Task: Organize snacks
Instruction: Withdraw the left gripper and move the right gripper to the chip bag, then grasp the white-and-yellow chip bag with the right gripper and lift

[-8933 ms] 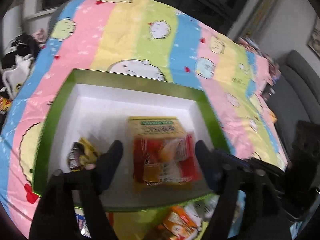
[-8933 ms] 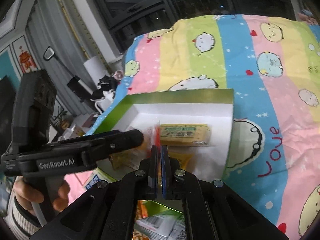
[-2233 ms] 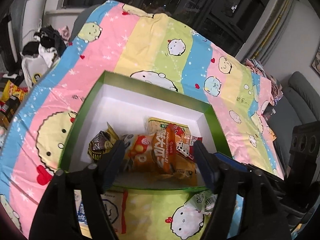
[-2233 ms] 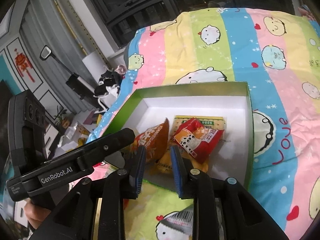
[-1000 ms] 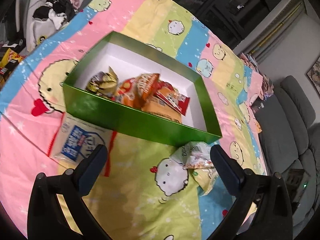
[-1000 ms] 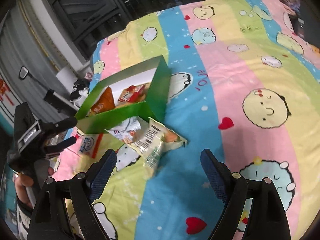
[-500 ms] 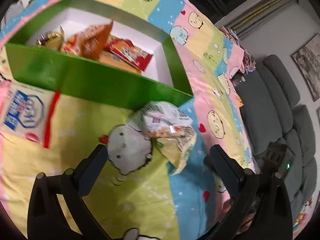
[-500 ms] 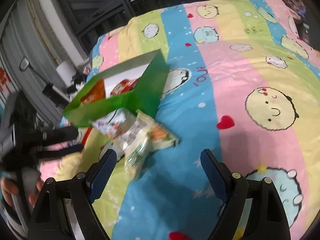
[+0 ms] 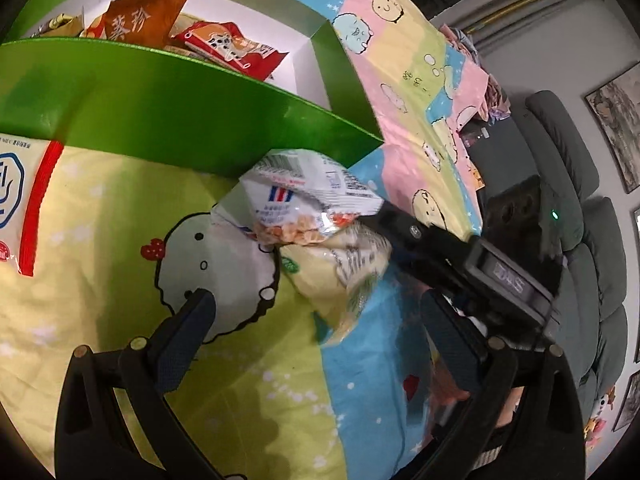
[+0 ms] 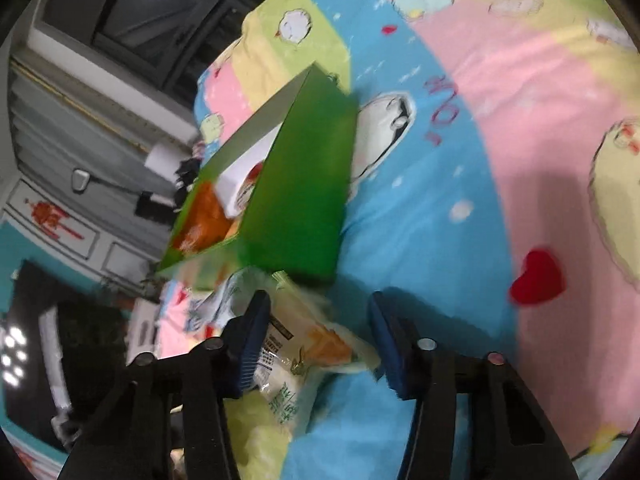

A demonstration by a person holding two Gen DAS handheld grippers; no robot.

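- Right claw [image 10: 316,336] jaws closing, pale yellow-green snack bag [image 10: 296,356] between them; left pad at the bag, right pad not yet touching, so no clamp.
- Bag lies on the bedspread [image 10: 460,168] just outside the green box [image 10: 304,200] corner, box at 11 o'clock from the claw; long axis runs roughly 7-to-1 in the right wrist view.
- Left claw [image 9: 316,344] wide apart, empty, bags at its 12 o'clock; right claw is nearer.
- White crinkly bag [image 9: 304,196] overlaps the yellow one, touching the box wall.
- Bags: glossy film, puffy, crumpled. Box: stiff card, white inside, snacks already in it.
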